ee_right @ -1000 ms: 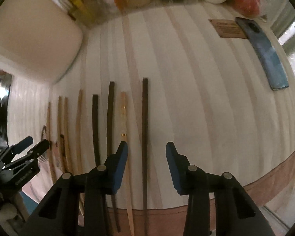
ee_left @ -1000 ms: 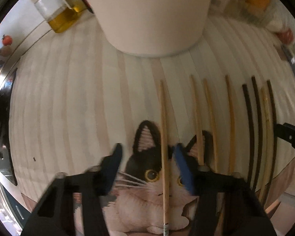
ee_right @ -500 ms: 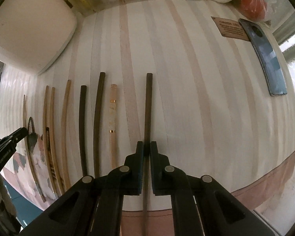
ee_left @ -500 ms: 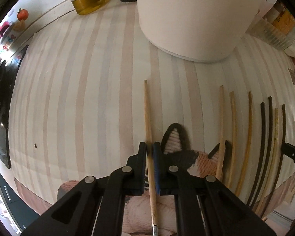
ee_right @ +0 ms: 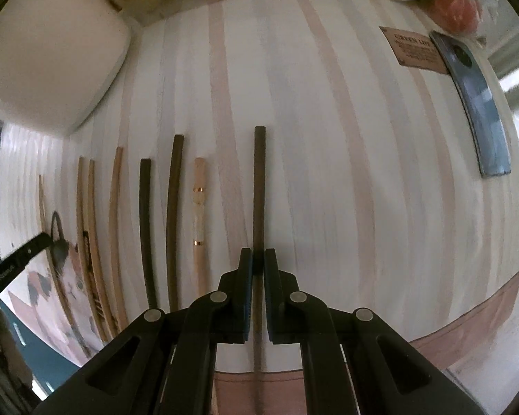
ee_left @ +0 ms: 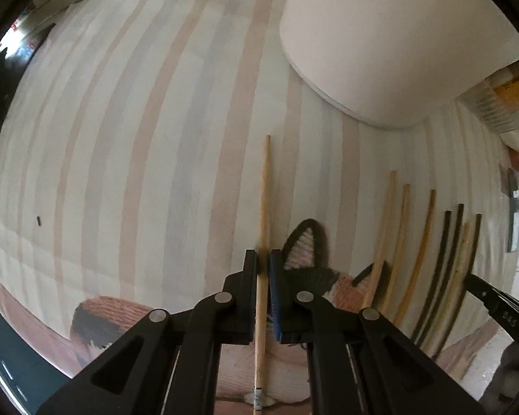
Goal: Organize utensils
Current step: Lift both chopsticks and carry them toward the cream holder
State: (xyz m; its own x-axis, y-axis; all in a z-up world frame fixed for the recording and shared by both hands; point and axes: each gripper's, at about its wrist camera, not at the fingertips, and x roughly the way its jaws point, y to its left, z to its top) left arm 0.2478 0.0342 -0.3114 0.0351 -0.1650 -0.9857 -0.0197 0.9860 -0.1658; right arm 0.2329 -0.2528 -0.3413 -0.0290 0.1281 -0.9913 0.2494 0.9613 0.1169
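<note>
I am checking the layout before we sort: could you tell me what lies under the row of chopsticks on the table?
Under the chopsticks lies a striped cloth with a printed cat. The table beneath is covered, so its surface cannot be seen.

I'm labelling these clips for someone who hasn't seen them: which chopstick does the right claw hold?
On the striped cloth, a row of chopsticks lies side by side. The held dark chopstick is at the right end, nearest the blue phone. It lies apart from the others, beyond the pale banded chopstick, clamped by the right claw.
</note>
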